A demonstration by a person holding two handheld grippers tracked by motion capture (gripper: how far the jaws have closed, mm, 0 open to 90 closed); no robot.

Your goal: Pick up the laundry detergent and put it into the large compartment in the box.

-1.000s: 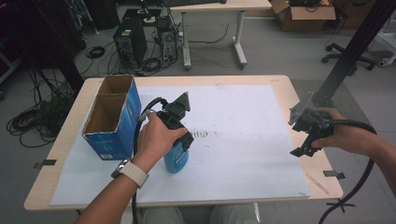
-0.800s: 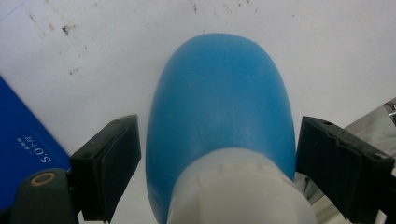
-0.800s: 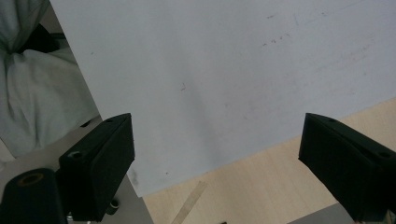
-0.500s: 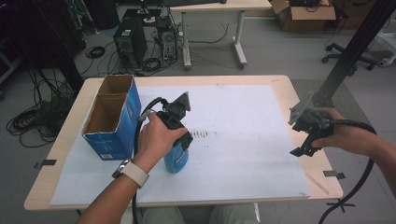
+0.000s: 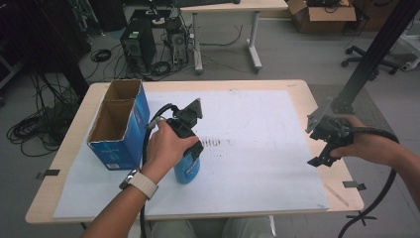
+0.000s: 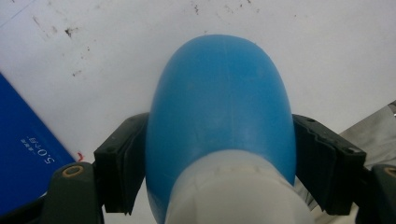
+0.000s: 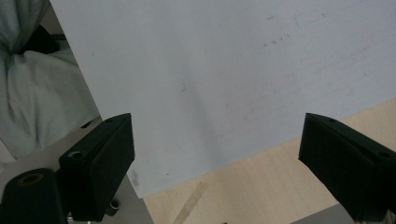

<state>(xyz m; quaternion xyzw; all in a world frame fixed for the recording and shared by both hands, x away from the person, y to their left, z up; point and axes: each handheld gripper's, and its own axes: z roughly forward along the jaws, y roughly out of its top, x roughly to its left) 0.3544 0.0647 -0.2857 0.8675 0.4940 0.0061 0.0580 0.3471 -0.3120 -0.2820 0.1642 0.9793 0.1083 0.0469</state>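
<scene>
A blue plastic bottle [image 5: 187,169] with a white neck stands upright on the white sheet, right of the blue box. My left gripper [image 5: 191,150] comes down over it from above. In the left gripper view the bottle [image 6: 219,93] sits between the two black jaws, which have just been closing and now touch its sides; the left gripper [image 6: 219,156] is shut on it. My right gripper [image 5: 324,151] hovers over the table's right edge. In the right gripper view that gripper [image 7: 217,154] is open with nothing between its fingers.
An open blue cardboard box [image 5: 119,134] with two compartments stands at the table's left. A white paper sheet [image 5: 257,124] covers most of the wooden table [image 5: 302,89]. Behind the table are computer towers [image 5: 138,44] and cables on the floor.
</scene>
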